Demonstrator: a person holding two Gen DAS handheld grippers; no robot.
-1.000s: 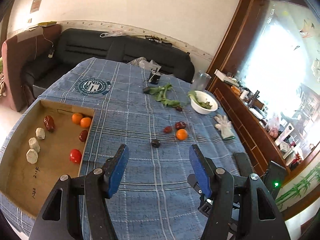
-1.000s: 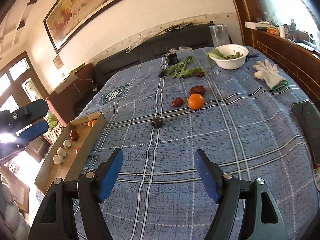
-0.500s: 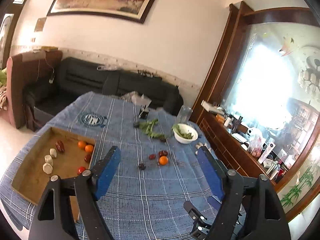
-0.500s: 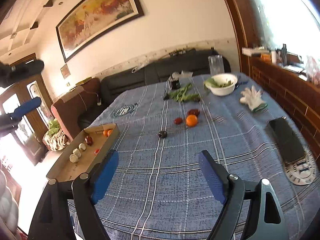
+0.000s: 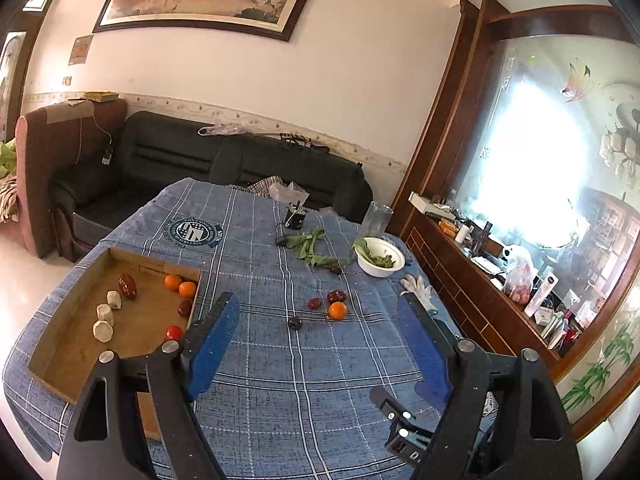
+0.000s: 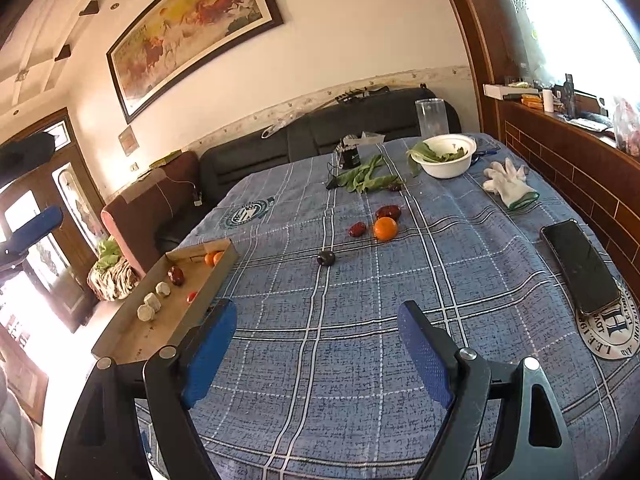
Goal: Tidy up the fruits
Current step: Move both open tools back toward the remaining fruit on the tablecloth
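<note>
A cardboard tray (image 5: 56, 356) (image 6: 132, 344) on the blue plaid tablecloth's left holds two oranges (image 5: 180, 285), red dates, a tomato (image 5: 173, 332) and pale chunks (image 5: 103, 330). Loose on the cloth lie an orange (image 5: 337, 310) (image 6: 385, 228), two red dates (image 5: 337, 296) (image 6: 388, 212) and a dark fruit (image 5: 295, 323) (image 6: 326, 258). My left gripper (image 5: 320, 336) is open and empty, held above the table's near side. My right gripper (image 6: 318, 340) is open and empty above the near cloth, well short of the fruit.
A white bowl of greens (image 5: 380, 258) (image 6: 446, 156), loose green leaves (image 6: 366, 178), a white glove (image 6: 508, 184), a clear jar (image 6: 430, 118) and a small dark device (image 6: 350, 156) sit at the far end. A phone (image 6: 580, 268) lies at right. A wooden sideboard (image 6: 568, 152) flanks the table.
Both grippers have risen and pulled back from the table, so the fruit and tray look farther away. Both jaws have stayed open and empty. No fruit has moved.
</note>
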